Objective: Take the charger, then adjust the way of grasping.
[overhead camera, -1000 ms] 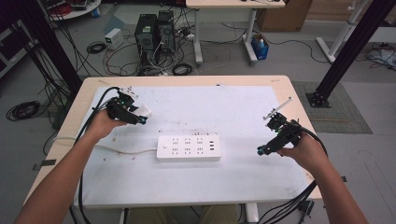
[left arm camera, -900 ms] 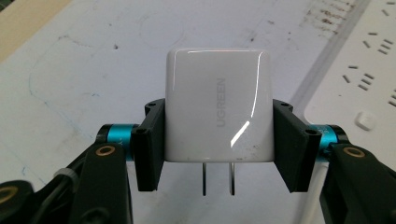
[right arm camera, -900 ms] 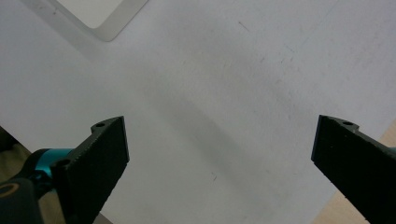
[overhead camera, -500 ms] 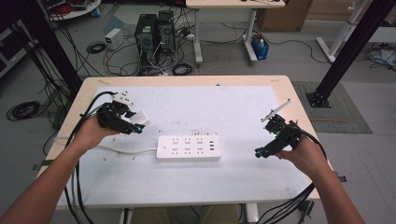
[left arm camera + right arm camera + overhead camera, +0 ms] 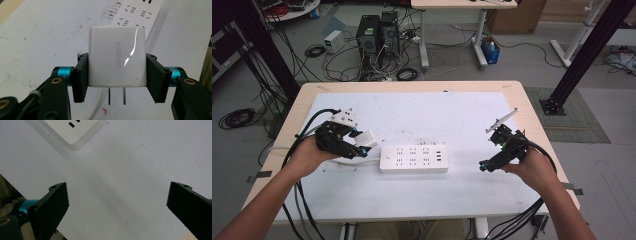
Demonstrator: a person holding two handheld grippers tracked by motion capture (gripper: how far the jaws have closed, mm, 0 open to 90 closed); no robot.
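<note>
A white UGREEN charger [image 5: 117,57] with two metal prongs sits clamped between the black jaws of my left gripper [image 5: 117,75]. In the high view that left gripper [image 5: 362,145] holds the white charger [image 5: 367,138] just left of the white power strip [image 5: 413,158], a little above the mat. The power strip [image 5: 136,12] lies beyond the charger in the left gripper view. My right gripper [image 5: 484,165] hovers to the right of the strip, jaws wide apart with nothing between them. A corner of the power strip [image 5: 75,130] shows past the right gripper [image 5: 117,207].
A white mat [image 5: 422,150] covers the wooden table [image 5: 532,95]. The strip's white cord [image 5: 337,161] runs left under my left hand. Black cables trail from both grippers off the near edge. Computer towers [image 5: 377,35] and loose wires stand on the floor beyond.
My left gripper has carried the charger toward me and to the right, closer to the power strip's left end. The right gripper has stayed almost where it was.
</note>
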